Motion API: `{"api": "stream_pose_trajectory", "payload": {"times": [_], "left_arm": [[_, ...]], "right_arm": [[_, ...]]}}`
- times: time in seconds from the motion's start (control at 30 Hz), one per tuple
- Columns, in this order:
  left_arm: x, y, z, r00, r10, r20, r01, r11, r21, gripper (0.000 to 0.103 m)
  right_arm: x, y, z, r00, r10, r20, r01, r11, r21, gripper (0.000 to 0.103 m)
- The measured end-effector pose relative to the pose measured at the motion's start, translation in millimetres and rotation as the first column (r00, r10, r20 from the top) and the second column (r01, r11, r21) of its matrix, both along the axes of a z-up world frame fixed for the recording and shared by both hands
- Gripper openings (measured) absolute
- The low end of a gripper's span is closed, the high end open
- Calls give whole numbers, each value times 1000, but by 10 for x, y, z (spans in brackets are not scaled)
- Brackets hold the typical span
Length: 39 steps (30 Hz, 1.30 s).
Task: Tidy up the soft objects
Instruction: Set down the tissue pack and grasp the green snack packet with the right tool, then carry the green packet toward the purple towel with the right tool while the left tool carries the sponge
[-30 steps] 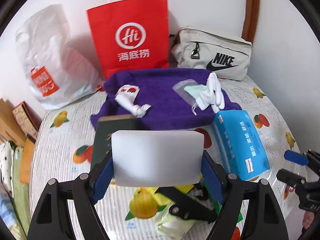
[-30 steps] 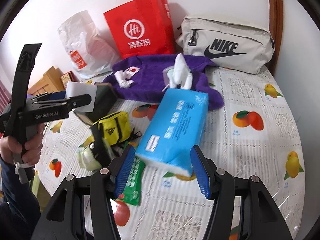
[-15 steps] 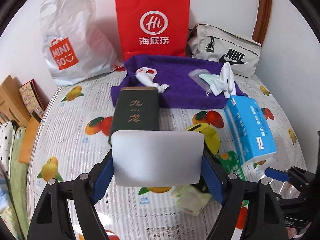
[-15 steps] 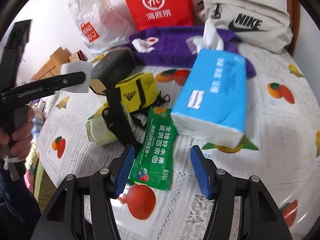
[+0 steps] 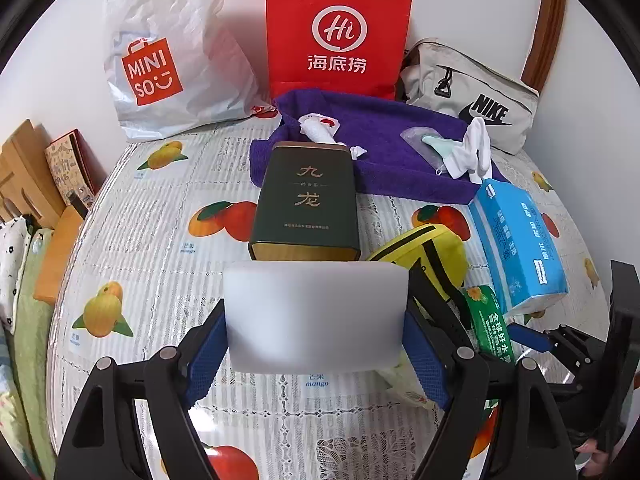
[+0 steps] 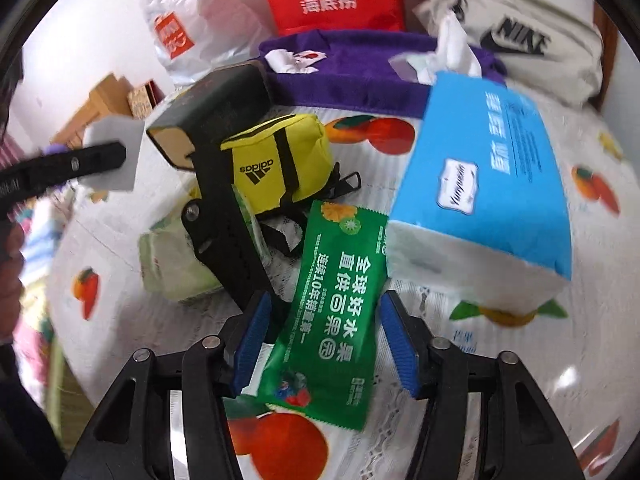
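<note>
The left tongs (image 5: 316,354) are clamped on a pale white rectangular foam block (image 5: 316,316), its two short ends pressed between the blue pads above the counter (image 5: 168,240), which wears a white cloth printed with fruit. Just beyond the block lies a dark green rectangular tin with gold characters (image 5: 306,200), its far end touching a folded purple towel (image 5: 384,136). The right tongs (image 6: 320,340) point down over a green foil snack packet with white characters (image 6: 340,300); their jaws are closing, the packet's lower half lies between the blue pads, and neither pad presses it yet. A blue plastic-wrapped pack of tissues (image 6: 488,188) rests just right of the packet, tilted. A yellow zipped fabric pouch with black straps (image 6: 280,160) sits behind the packet, beside a pale green soft pack (image 6: 172,264). At the back, a red paper carrier bag (image 5: 340,28), a white crinkled plastic shopping bag (image 5: 168,52) and a beige fabric waist bag (image 5: 468,92) stand by the wall
</note>
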State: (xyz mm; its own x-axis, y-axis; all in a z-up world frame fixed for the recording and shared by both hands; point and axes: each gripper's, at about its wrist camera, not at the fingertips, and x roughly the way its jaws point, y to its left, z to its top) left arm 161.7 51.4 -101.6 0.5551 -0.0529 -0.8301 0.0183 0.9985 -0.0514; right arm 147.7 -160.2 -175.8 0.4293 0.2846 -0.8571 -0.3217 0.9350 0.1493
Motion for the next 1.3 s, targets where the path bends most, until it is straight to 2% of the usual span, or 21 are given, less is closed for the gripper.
{"api": "stream_pose_trajectory", "payload": {"times": [0.03,0.23,0.33,0.43,0.53,0.6,0.7,0.87,1.03,1.3], "left_arm": [[2,-4,-3,1000,-1,0,1,1000,-2,80],[9,-43,-32,1000,-11,-5,11,1000,-7,80],[3,-67,-45,1000,-19,-7,18,1000,-10,80],[15,-92,-54,1000,-24,-11,24,1000,-7,80],[25,-106,-54,999,-30,-13,30,1000,-4,80],[27,-105,-46,1000,-27,-13,27,1000,-3,80],[18,-94,-37,1000,-25,-12,25,1000,-5,80],[8,-100,-37,1000,-28,-13,27,1000,-8,80],[-36,-103,9,1000,-25,-3,25,1000,-15,80],[-104,-109,172,999,-31,30,32,999,-44,80]], "right_arm": [[-5,-5,0,1000,6,3,-6,1000,2,45],[-111,-136,28,998,44,-33,-45,998,-32,39],[-200,-185,33,997,64,-39,-67,995,-77,39],[-194,-224,15,998,51,-49,-53,997,-58,42],[-164,-187,-1,998,48,-36,-50,997,-57,50],[-172,-121,-14,998,63,-15,-64,995,-77,50],[-219,-37,-40,995,97,33,-91,985,-144,41],[-209,-123,-16,996,86,20,-83,991,-105,30],[-279,-146,107,995,98,-1,-98,994,-48,30],[-350,-131,387,994,104,42,-103,994,-35,30]]}}
